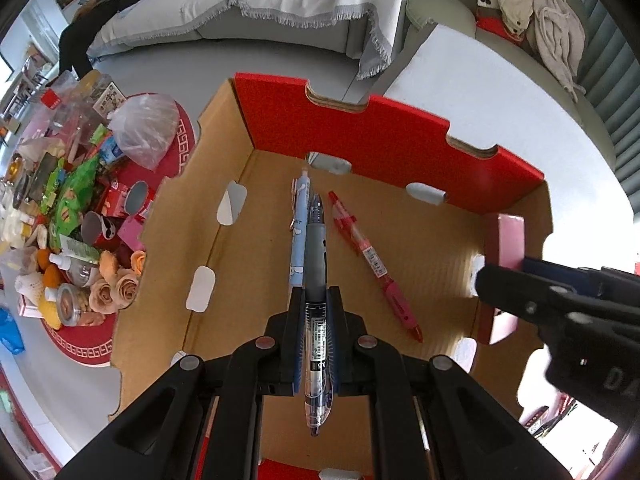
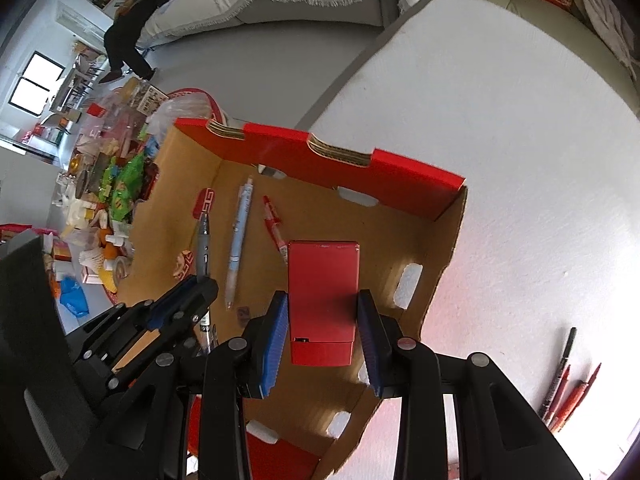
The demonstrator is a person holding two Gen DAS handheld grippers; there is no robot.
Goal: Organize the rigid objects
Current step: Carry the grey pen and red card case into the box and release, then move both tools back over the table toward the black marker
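Note:
My left gripper [image 1: 316, 300] is shut on a dark blue gel pen [image 1: 317, 280] and holds it above the floor of a cardboard box with red walls [image 1: 360, 120]. A light blue pen [image 1: 298, 220] and a red pen [image 1: 372, 260] lie on the box floor. My right gripper [image 2: 322, 312] is open; its blue pads stand on either side of a red rectangular box [image 2: 322, 300], with small gaps. In the left wrist view that red box [image 1: 504, 240] stands by the right box wall. The left gripper [image 2: 200, 280] with its pen also shows in the right wrist view.
The cardboard box [image 2: 440, 248] sits on a white table [image 2: 500, 140]. Several red and black pens [image 2: 568, 388] lie on the table at the right. A cluttered round red mat with snacks, bottles and a plastic bag [image 1: 144, 128] is on the left. A sofa [image 1: 280, 4] stands behind.

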